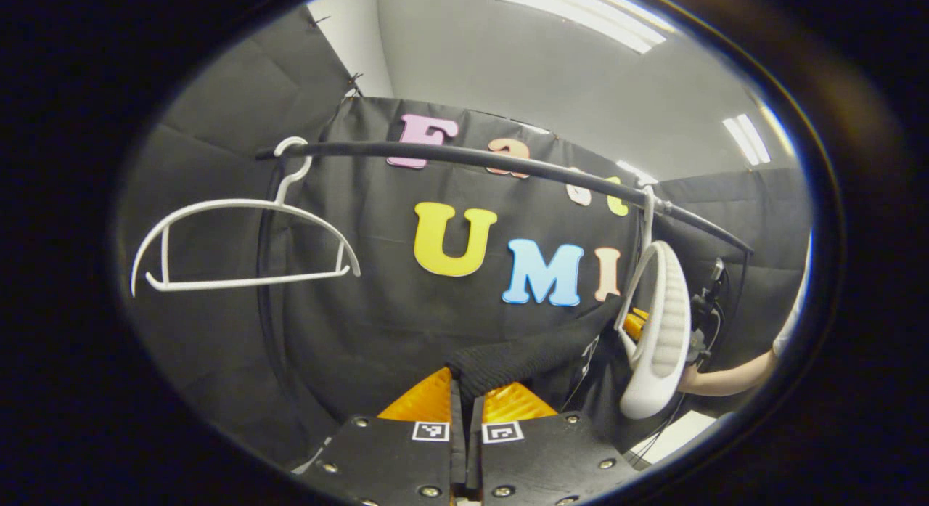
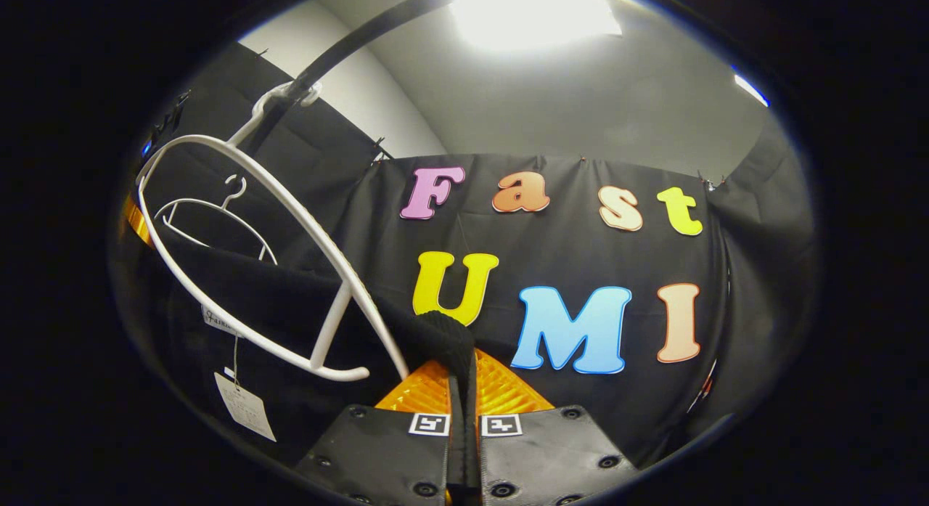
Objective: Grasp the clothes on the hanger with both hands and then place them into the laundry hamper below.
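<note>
Gripping black garment [image 1: 522, 357], both claws [image 1: 464, 397] [image 2: 463, 379].

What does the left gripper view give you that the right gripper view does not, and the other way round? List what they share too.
Left gripper view: a person's forearm at the right edge, and ceiling strip lights.

Right gripper view: a paper tag dangling from the black garment.

Shared: the dark rail, a bare white hanger hooked on it, a second white hanger at the garment, and the garment's edge pinched between closed fingers, by the left gripper and by the right gripper.
</note>
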A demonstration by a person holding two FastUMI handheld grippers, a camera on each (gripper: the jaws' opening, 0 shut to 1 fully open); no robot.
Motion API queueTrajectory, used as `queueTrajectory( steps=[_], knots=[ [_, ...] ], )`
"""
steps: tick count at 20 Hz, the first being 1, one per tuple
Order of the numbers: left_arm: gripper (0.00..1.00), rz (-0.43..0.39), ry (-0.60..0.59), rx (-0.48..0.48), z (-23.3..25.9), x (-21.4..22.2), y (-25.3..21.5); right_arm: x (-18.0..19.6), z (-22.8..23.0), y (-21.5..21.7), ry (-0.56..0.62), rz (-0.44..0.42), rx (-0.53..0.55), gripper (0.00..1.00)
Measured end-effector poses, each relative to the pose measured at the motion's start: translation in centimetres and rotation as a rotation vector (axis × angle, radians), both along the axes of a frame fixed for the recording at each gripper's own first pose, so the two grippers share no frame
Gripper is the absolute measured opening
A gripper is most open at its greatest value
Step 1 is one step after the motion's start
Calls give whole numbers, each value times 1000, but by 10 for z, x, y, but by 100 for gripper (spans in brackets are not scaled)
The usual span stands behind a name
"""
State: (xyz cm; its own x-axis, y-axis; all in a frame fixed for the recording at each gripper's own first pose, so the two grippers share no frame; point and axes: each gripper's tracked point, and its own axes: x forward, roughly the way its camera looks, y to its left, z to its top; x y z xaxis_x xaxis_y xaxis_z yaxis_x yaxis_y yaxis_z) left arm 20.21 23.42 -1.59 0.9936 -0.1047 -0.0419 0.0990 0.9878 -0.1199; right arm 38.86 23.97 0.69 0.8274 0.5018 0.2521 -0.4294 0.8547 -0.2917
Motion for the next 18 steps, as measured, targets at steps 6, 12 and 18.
queueTrajectory(
  steps=[6,12,18],
  knots=[
    [1,57,27,-62,-40,-24,-16,-11,-45,-12,104,-20,-43,1],
    [1,164,83,-90,-77,-66,-24,-44,-93,-32,174,-12,-90,1],
    [1,299,146,-26,-107,-110,-59,-75,-142,-59,349,54,-80,2]
  ],
)
